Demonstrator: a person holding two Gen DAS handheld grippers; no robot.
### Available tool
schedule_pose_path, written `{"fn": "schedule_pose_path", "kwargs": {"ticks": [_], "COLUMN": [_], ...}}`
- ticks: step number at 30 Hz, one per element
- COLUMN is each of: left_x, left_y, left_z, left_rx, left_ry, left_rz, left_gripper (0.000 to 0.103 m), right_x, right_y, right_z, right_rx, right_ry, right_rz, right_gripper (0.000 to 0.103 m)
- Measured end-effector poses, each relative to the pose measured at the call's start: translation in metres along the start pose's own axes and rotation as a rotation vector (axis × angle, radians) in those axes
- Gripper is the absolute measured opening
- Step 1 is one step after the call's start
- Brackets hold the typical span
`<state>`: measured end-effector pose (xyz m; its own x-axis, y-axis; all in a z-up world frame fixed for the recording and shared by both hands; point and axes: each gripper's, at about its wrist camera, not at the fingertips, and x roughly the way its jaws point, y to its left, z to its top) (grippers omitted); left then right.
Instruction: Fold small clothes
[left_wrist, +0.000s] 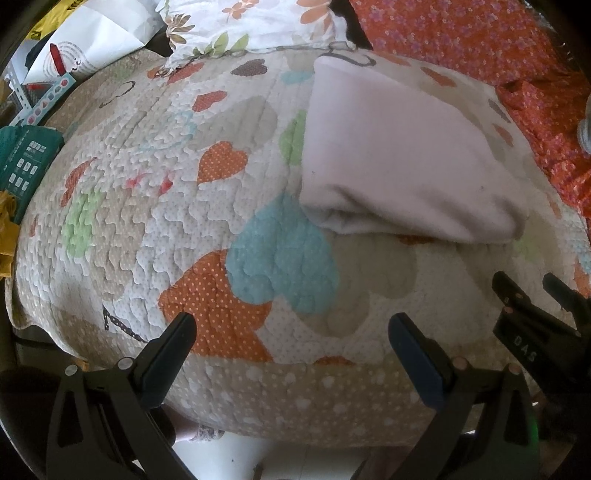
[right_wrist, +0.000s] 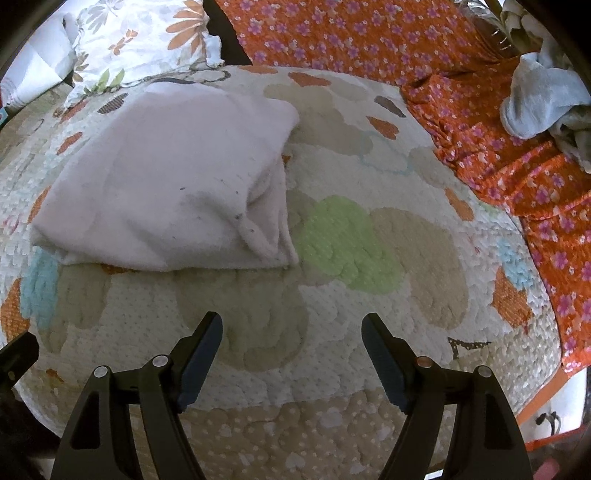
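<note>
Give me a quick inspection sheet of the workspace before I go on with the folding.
Surface: heart-print quilt, puckered, spread over the work area.
Job's things: white garment lies folded on the quilt, loose edges bunched at its right side; grey-white clothes pile waits on the orange floral fabric.
Clutter: floral pillow, papers and a green box at the far left edge.
Grippers: left gripper open, empty, short of the garment; right gripper open, empty, over bare quilt.
Cables: nothing seen.
Surroundings: pale floor below the quilt's near edge; beyond that, hard to tell.
</note>
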<state>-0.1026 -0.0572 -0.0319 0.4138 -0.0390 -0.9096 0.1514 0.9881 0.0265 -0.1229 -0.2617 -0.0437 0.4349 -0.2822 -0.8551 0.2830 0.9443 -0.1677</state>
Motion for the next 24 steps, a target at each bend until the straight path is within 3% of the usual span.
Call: {"fn": "schedule_pose_path", "kwargs": {"ticks": [14,24], "left_x": [0.0,-0.007], "left_y": [-0.004,-0.011], "left_z": [-0.003,-0.008], "left_rx": [-0.001,0.024], "left_ry": [0.007,-0.013], "left_rz": [-0.002,0.03], "left_gripper": [0.103,0.103], "right_x": [-0.001,-0.016], "right_y": [0.0,-0.006], "right_z": [-0.004,-0.005], "right_rx": [-0.025,-0.011], "right_ry": [0.021,0.009], "right_rz": [-0.062,-0.048], "right_gripper": [0.084,0.086]}}
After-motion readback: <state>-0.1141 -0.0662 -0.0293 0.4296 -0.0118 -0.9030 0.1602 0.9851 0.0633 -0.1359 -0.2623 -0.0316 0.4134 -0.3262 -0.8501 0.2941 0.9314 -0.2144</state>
